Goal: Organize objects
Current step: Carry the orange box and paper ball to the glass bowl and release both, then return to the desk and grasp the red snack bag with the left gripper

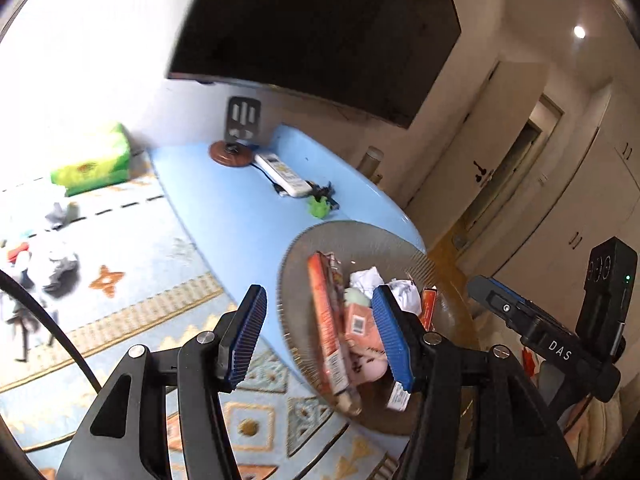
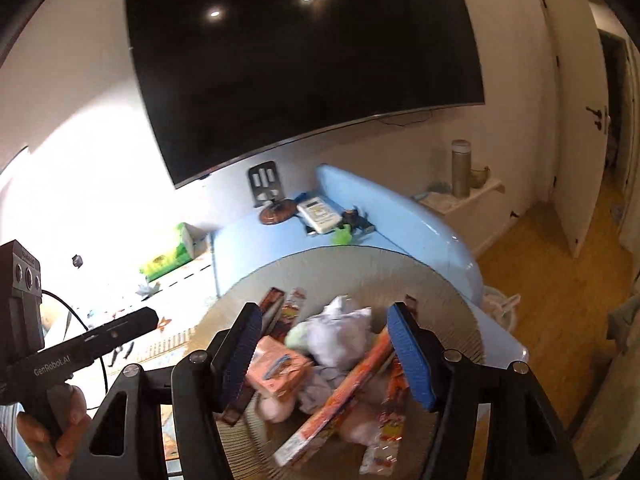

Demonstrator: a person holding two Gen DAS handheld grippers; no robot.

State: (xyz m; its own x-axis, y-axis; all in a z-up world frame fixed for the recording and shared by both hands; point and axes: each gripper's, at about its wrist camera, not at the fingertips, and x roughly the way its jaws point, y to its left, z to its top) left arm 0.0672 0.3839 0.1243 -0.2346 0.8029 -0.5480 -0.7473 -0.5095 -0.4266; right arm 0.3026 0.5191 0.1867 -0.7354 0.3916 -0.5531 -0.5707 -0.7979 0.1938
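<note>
A round ribbed tray (image 1: 360, 236) (image 2: 360, 268) lies on the near end of a light blue table (image 1: 240, 208). It holds a long orange snack pack (image 1: 326, 320) (image 2: 340, 396), a pink box (image 1: 360, 320) (image 2: 276, 368), crumpled white tissue (image 1: 368, 278) (image 2: 340, 332) and other wrappers. My left gripper (image 1: 320, 312) is open over the tray's left rim, its pads touching nothing. My right gripper (image 2: 324, 320) is open above the pile with nothing gripped. Each view also shows the other gripper at its edge, the right gripper's body (image 1: 540, 332) and the left gripper's body (image 2: 80, 344).
A white remote (image 1: 282, 174), a brown round stand (image 1: 232, 154) and a small green toy (image 1: 320, 208) lie at the table's far end, under a wall television (image 2: 300, 60). A green tissue pack (image 1: 94, 160) and scattered clothes (image 1: 52, 264) lie on the patterned rug (image 1: 140, 280).
</note>
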